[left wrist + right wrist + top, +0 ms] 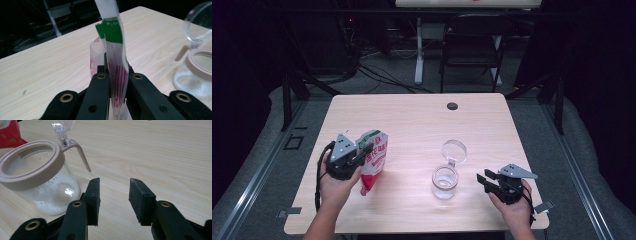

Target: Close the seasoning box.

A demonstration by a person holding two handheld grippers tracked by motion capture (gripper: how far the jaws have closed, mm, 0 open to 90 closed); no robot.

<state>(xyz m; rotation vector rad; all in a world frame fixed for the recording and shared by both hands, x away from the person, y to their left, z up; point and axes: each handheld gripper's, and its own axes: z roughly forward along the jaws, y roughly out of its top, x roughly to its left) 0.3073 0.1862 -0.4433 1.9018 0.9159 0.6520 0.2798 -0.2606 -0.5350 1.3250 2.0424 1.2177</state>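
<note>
A red, white and green pouch [373, 157] stands tilted at the table's left, and my left gripper [364, 151] is shut on its edge. In the left gripper view the black jaws pinch the pouch [116, 65] between them. A clear glass jar [445, 181] with a beige rim sits near the table's middle, its clear lid [454, 150] hinged open and leaning back. White powder lies in the bottom of the jar [47, 182]. My right gripper [483, 181] hovers to the right of the jar, open, with nothing between its fingers [93, 195].
The wooden table [422, 120] has a small black grommet [452, 106] at its far edge. A black folding chair [472, 47] and a white desk leg [418, 50] stand beyond it on the grey floor.
</note>
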